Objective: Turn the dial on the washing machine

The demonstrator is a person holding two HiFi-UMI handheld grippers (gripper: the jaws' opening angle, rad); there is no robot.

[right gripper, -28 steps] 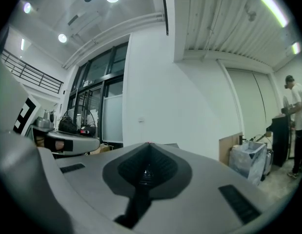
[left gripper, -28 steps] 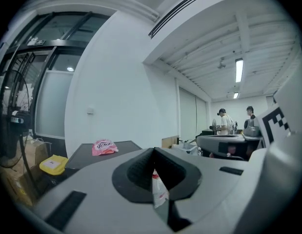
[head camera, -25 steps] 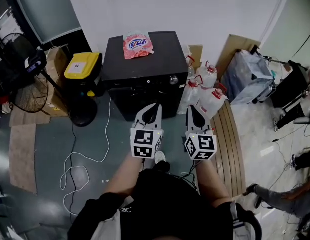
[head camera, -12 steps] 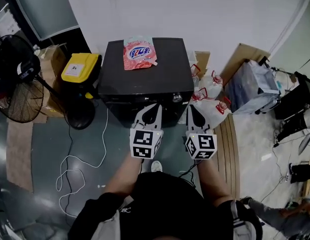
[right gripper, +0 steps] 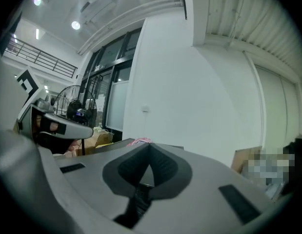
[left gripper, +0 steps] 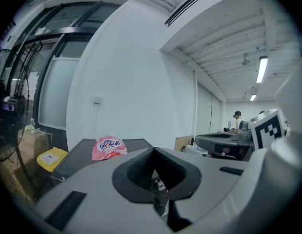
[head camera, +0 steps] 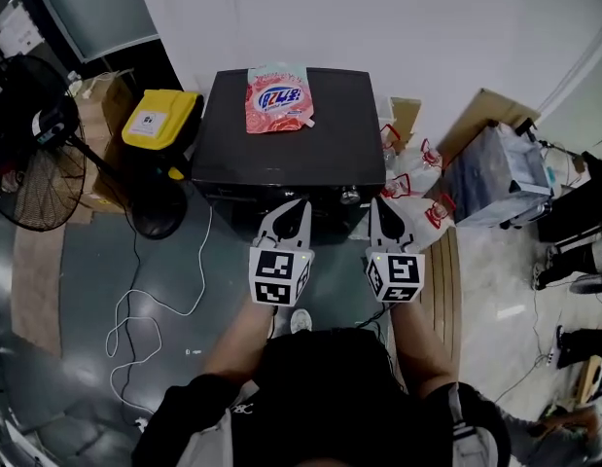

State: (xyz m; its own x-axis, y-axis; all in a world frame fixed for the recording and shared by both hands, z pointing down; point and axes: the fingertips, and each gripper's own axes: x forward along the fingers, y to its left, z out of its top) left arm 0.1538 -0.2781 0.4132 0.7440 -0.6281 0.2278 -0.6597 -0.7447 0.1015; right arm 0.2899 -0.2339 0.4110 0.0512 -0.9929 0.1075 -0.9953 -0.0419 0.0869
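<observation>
The left gripper and right gripper, both clenched and empty, hang side by side at the near face of the washer, where the dial sits at its right end, just left of the right gripper's tip.

You've got one black washing machine in front of you, and one silver dial on its front edge. One pink pouch lies on top. Two grippers are in your hands: one left gripper, one right gripper. Off to the left there's one yellow case, and one standing fan past it. One white cable runs across the floor. On the right are white jugs with red caps, at least three; the exact count isn't clear.
</observation>
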